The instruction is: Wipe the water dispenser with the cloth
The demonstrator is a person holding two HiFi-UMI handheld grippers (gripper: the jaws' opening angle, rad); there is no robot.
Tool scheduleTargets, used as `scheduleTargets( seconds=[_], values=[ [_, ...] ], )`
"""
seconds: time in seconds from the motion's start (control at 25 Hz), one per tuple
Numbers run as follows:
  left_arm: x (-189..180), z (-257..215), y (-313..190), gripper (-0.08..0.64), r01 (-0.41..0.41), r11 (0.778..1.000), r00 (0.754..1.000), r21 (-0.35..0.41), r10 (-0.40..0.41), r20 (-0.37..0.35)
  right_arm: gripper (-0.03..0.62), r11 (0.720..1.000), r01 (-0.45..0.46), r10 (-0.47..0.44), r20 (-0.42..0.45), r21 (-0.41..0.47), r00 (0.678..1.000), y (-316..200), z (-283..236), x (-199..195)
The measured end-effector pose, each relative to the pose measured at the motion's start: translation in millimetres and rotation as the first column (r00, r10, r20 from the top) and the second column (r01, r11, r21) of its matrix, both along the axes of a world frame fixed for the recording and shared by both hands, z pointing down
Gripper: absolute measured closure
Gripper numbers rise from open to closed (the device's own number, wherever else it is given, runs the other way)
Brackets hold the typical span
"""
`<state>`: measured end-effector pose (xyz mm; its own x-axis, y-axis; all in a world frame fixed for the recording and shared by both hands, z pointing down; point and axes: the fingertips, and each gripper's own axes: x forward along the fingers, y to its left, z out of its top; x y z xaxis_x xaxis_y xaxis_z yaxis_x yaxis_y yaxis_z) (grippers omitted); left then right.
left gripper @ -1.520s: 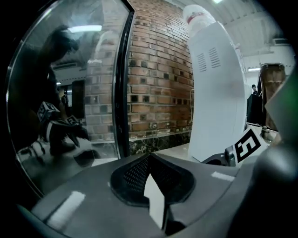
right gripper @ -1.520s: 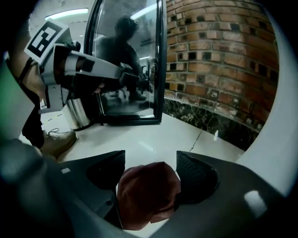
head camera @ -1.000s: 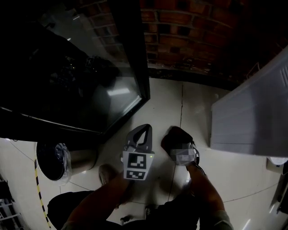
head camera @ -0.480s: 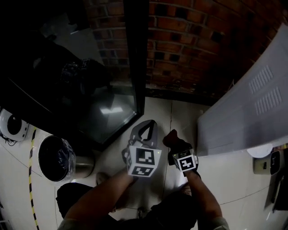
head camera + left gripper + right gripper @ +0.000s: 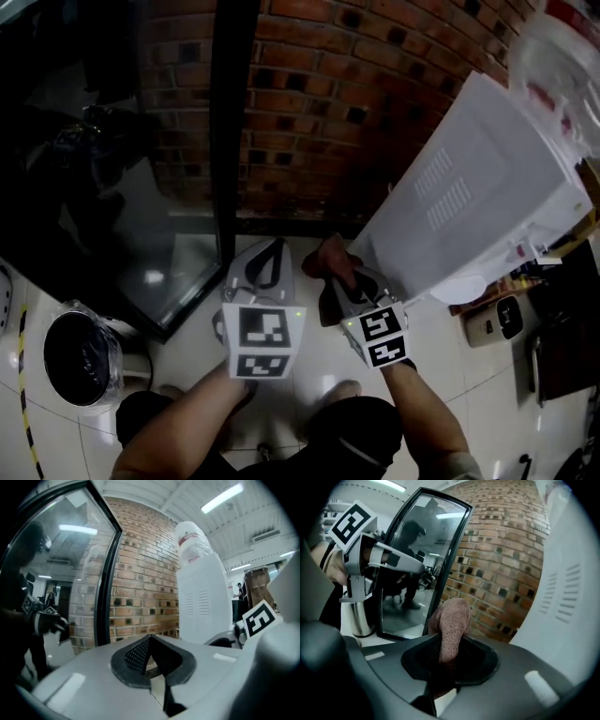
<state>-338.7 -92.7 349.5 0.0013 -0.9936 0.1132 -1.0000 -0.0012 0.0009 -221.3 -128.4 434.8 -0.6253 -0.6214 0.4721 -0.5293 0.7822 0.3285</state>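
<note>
A red-brown brick wall (image 5: 309, 103) fills the back of the head view, and to its left stands a big glass panel in a black frame (image 5: 220, 141) with dark reflections in it. The white water dispenser (image 5: 469, 197) rises at the right, seen on its side with the vent slits, and a clear water bottle (image 5: 553, 56) sits upside down on top of it; in the left gripper view the same dispenser (image 5: 201, 602) stands upright against the bricks. The floor (image 5: 187, 352) is pale glossy tile. A round steel bin with a clear plastic liner (image 5: 80, 361) stands at the lower left, just in front of the glass. Both grippers are held side by side above the floor, between the glass frame and the dispenser. The left gripper (image 5: 272, 248) has its jaws together at the tips with nothing between them, as its own view (image 5: 150, 641) shows. The right gripper (image 5: 342, 281) has just been closing its jaws, and they now clamp the cloth (image 5: 452, 620), a pinkish-brown terry rag that sticks out past the tips. In the head view the cloth (image 5: 328, 258) lies just beside the dispenser's lower corner; whether it touches cannot be told.
</note>
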Motion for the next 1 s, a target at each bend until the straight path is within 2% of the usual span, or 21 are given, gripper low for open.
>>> scheduleTargets(
  seconds=[0.16,0.28,0.44,0.56,0.64,0.76,0.88,0.92,1.0],
  values=[
    [18,-28,-1,0.56,-0.08,0.996,0.996,0.029,0.079,0.053,0.488,0.993,-0.054,0.052,0.018,0.109,0.998,-2,-68,8],
    [27,-42,0,0.56,-0.104,0.994,0.992,0.039,0.101,0.077,0.488,0.974,-0.111,0.106,0.033,0.198,0.994,-6,-111,18],
    [31,-59,-3,0.56,-0.088,0.993,0.992,0.074,0.08,0.102,0.488,0.941,-0.211,0.174,0.157,0.263,0.972,-15,-153,31],
    [41,-58,-7,0.56,-0.09,0.995,0.986,0.049,0.082,0.145,0.488,0.916,-0.262,0.206,0.202,0.304,0.957,-23,-158,45],
    [50,-62,-8,0.56,-0.109,0.993,0.98,0.043,0.1,0.174,0.488,0.909,-0.275,0.223,0.193,0.314,0.956,-28,-153,53],
    [48,-61,-4,0.56,-0.107,0.991,0.974,0.079,0.088,0.207,0.488,0.886,-0.273,0.236,0.143,0.374,0.961,-40,-149,56],
    [44,-53,-18,0.56,-0.134,0.99,0.983,0.05,0.126,0.134,0.488,0.847,-0.274,0.27,0.076,0.456,0.96,-56,-150,55],
    [46,-59,-24,0.56,-0.147,0.987,0.983,0.068,0.138,0.117,0.488,0.837,-0.271,0.284,0.047,0.476,0.958,-59,-150,56],
    [48,-78,-33,0.56,-0.148,0.981,0.981,0.127,0.13,0.145,0.488,0.818,-0.255,0.301,-0.007,0.516,0.954,-62,-155,53]
  ],
)
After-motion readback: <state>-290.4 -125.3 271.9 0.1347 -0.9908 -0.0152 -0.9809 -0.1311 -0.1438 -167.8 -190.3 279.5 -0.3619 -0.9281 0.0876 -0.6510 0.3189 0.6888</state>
